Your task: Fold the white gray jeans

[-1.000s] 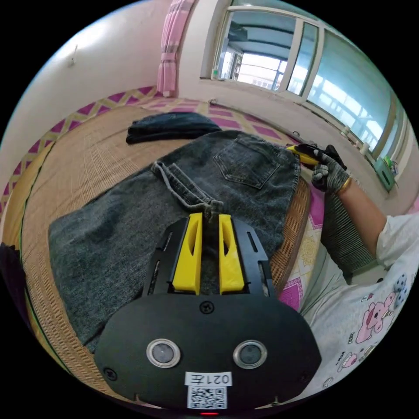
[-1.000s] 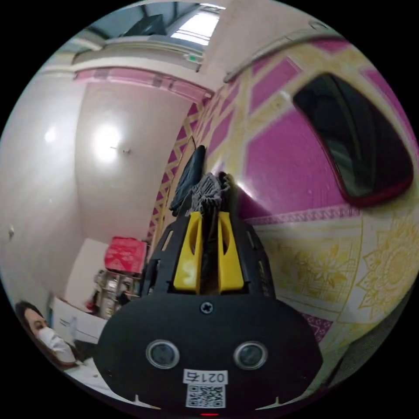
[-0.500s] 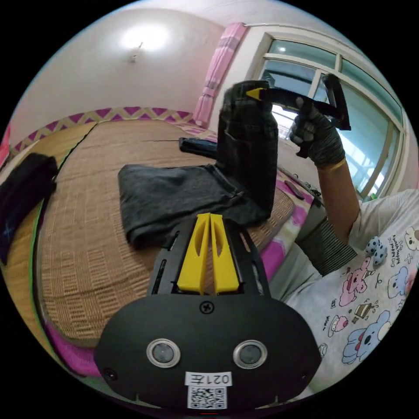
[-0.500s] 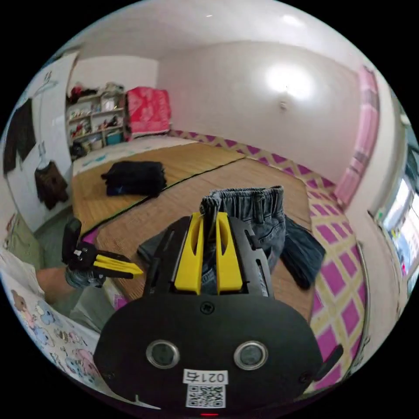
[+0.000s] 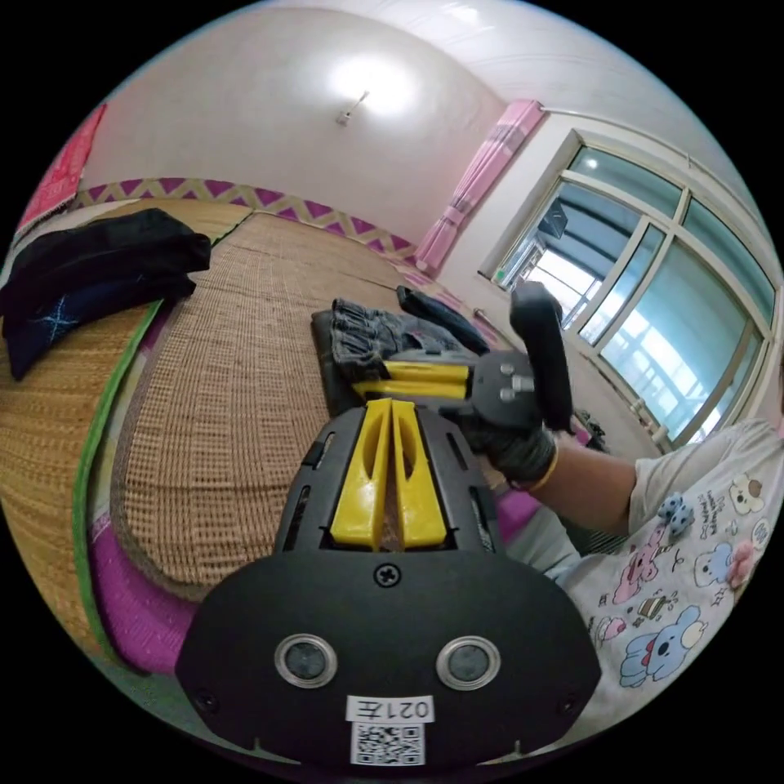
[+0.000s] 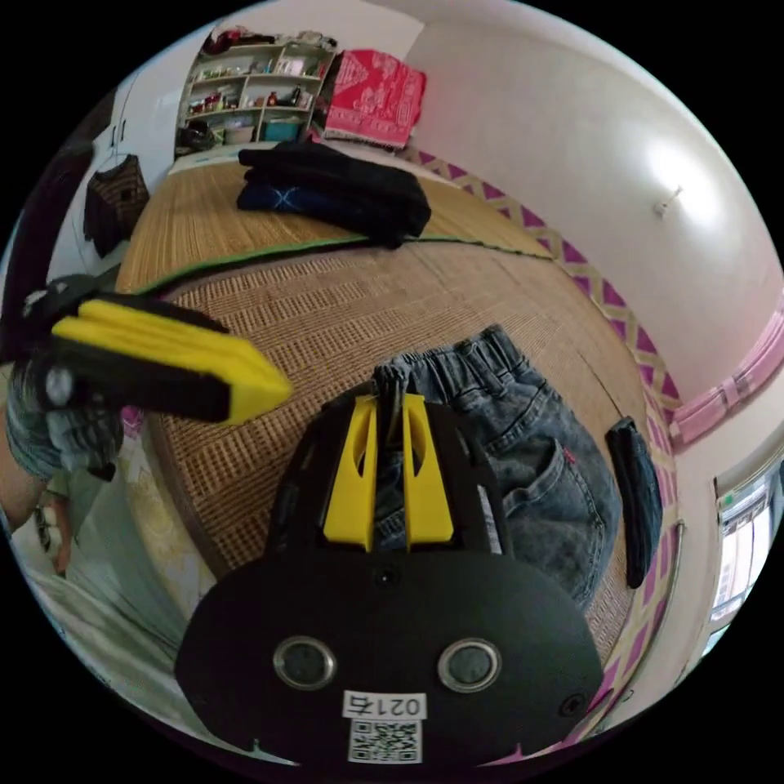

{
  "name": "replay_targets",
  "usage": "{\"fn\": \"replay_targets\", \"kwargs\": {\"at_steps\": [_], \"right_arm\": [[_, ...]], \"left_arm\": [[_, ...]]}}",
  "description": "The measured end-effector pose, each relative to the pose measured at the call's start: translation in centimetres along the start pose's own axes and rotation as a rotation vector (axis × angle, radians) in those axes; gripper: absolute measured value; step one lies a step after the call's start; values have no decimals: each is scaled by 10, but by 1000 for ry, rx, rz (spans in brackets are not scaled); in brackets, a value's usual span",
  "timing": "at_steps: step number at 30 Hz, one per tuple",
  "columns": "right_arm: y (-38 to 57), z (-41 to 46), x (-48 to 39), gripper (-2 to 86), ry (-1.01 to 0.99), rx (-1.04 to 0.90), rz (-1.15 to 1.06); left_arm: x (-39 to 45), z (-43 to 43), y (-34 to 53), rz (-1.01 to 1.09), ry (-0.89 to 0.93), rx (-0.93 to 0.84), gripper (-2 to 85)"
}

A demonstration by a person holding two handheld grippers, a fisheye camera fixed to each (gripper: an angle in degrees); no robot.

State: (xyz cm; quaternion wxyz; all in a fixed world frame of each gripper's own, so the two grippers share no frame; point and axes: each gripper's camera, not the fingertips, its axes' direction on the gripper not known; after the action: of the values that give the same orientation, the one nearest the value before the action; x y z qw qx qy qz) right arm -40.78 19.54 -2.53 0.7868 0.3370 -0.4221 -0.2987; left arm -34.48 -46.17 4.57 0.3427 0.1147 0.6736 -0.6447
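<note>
Since half a second ago, the right gripper (image 6: 390,408) has lowered the gray jeans (image 6: 523,457) from hanging upright to lying folded on the woven mat (image 6: 343,302). Its yellow jaws pinch the elastic waistband edge. Just ahead of it the denim lies flat, back pocket up. The left gripper (image 5: 390,408) hovers free, its jaws pressed together on nothing; beyond its tips sit the right gripper and the jeans. Farther off, a dark folded garment (image 6: 335,192) rests on the mat, and another dark piece (image 6: 637,498) lies beside the jeans.
</note>
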Motion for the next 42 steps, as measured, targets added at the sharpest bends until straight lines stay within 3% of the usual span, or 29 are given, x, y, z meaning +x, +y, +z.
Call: {"fn": "replay_targets", "kwargs": {"at_steps": [1,5,9,11,14,16,18,21,24,31,34,37,42], "right_arm": [[1,-4,5,58,-16,2,11],[42,-39,92,105,-493,35,228],[118,-50,158,109,-381,22,427],[148,-54,184,107,-297,34,515],[184,-49,239,110,-241,43,661],[197,-34,274,118,-296,39,729],[209,-4,320,131,-479,50,824],[220,37,364,138,-690,58,925],[221,66,389,134,-782,40,954],[217,117,416,75,-973,44,1021],[209,113,421,50,-967,35,991],[163,77,418,44,-899,42,818],[13,52,396,42,-836,81,565]], "left_arm": [[-7,1,-13,-11,11,-2,-7],[-25,-1,-55,-17,35,7,17],[-35,15,-87,59,-83,-85,52],[-49,41,-93,91,-187,-269,60],[-65,28,-106,35,-156,-285,52],[-69,18,-115,10,-160,-267,42],[-80,0,-125,-51,-115,-188,27],[-116,-12,-142,-181,31,-173,90],[-145,7,-151,-242,131,-318,139],[-160,1,-176,-230,208,-386,77],[-152,-16,-186,-192,203,-355,50],[-138,-51,-199,-133,213,-296,45],[-154,-159,-230,-92,132,-110,44]]}}
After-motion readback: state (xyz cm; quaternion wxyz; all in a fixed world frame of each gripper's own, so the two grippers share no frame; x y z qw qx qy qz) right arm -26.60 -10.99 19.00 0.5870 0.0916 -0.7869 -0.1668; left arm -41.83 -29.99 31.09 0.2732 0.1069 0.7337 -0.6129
